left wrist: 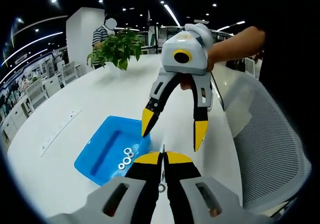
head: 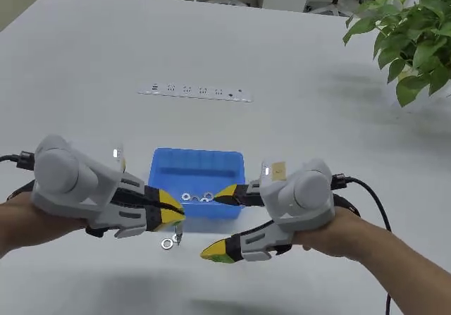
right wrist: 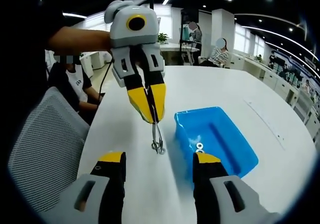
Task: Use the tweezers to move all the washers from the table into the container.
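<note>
My left gripper [head: 175,213] [left wrist: 162,160] is shut on thin metal tweezers [head: 176,235] [right wrist: 155,130]. The tweezer tips reach down to a pair of washers [head: 168,243] [right wrist: 159,148] lying on the white table just in front of the blue container [head: 197,163] [left wrist: 97,156] [right wrist: 222,134]. I cannot tell whether the tips grip one. Three washers [head: 196,198] [left wrist: 125,159] lie inside the container near its front wall. My right gripper [head: 218,223] [right wrist: 159,159] stands open and holds nothing, to the right of the tweezers, one jaw over the container's front corner.
A flat white power strip [head: 194,91] lies farther back on the table [head: 317,118]. A green potted plant [head: 412,40] stands at the far right. A grey mesh chair [right wrist: 40,144] sits beside the table's near edge, with people seated in the background.
</note>
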Demonstrator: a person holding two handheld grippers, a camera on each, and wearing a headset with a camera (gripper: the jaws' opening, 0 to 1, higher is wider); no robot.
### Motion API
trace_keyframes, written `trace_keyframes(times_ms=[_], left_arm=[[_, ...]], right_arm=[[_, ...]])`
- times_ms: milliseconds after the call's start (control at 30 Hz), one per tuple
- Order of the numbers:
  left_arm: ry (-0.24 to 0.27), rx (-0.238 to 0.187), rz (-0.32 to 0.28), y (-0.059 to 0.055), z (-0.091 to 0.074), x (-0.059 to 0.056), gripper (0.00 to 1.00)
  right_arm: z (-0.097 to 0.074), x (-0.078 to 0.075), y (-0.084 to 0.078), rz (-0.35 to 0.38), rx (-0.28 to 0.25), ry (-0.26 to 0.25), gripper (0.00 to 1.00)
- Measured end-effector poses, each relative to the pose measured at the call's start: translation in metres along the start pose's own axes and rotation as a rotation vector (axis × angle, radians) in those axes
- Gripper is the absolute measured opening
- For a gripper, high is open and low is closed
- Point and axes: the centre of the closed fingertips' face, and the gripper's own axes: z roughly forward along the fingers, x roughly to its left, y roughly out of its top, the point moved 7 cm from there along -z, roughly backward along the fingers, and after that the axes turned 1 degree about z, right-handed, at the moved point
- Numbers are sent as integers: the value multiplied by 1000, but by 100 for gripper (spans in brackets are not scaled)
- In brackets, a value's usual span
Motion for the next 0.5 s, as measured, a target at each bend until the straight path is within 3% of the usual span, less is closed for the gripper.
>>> trace_keyframes(times_ms=[300,500], left_arm=[[-2,12,-6,-1,-1,1,6],[5,18,-18,-2,-3,2,6]], right_arm=[[18,2,5,-35,-8,60,35],[30,3,6,-58,-1,90,29]])
